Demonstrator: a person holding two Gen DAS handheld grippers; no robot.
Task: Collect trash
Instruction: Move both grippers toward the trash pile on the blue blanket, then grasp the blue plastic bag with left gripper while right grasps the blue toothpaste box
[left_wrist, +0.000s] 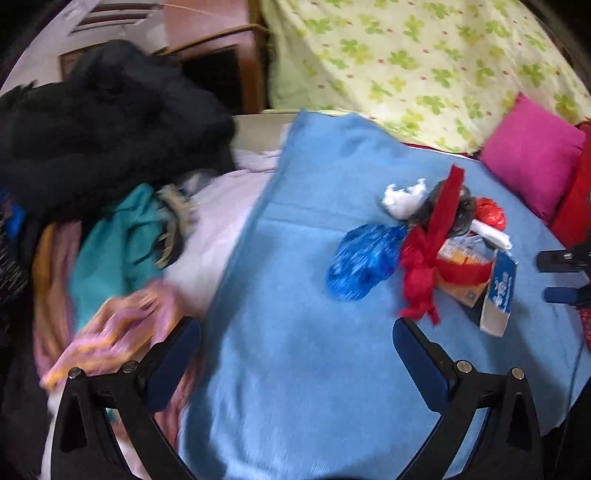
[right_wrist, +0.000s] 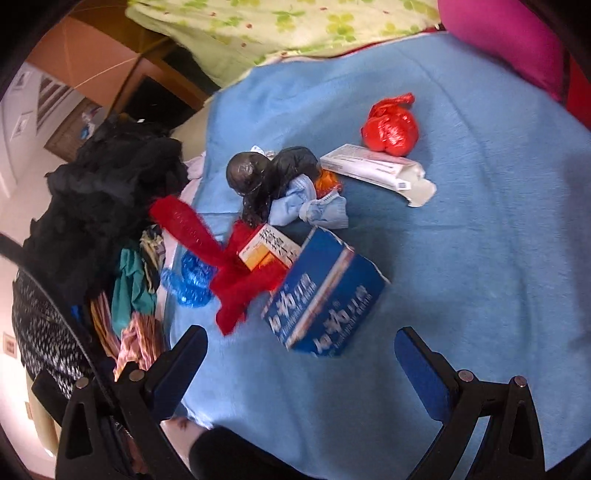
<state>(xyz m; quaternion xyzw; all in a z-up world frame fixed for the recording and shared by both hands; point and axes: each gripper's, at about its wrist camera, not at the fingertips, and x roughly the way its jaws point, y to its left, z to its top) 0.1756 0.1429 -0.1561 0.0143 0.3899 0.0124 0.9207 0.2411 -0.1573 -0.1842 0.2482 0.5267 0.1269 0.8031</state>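
Trash (right_wrist: 295, 206) is lying in a loose heap on the blue blanket (right_wrist: 480, 258) that is covering the bed. Your left tongs (left_wrist: 295, 354) are hovering above bare blanket short of the heap, jaws standing fully apart and gripping nothing. Your right tongs (right_wrist: 299, 365) are likewise spread wide and empty, with the blue carton (right_wrist: 325, 295) sitting just ahead of the gap between the jaws. White lettering is running along the carton's side, but you cannot read it through the blur. Leaning against the carton's far edge is a small orange-and-white box (right_wrist: 269, 249) carrying fine dark print, too small to make out. A red ribbon (right_wrist: 221, 258) is draping over that box and trailing toward the blue crumpled wrapper (right_wrist: 192, 280). Behind them, a black plastic bag (right_wrist: 273, 173) is touching a pale blue wad (right_wrist: 310, 206). A white torn carton (right_wrist: 376, 170) is lying near the red crumpled bag (right_wrist: 391, 129); its printing is illegible. Piled clothes (left_wrist: 110, 166) are resting beside the blanket's left edge, and a pink cushion (left_wrist: 532, 155) is sitting at the far right corner.
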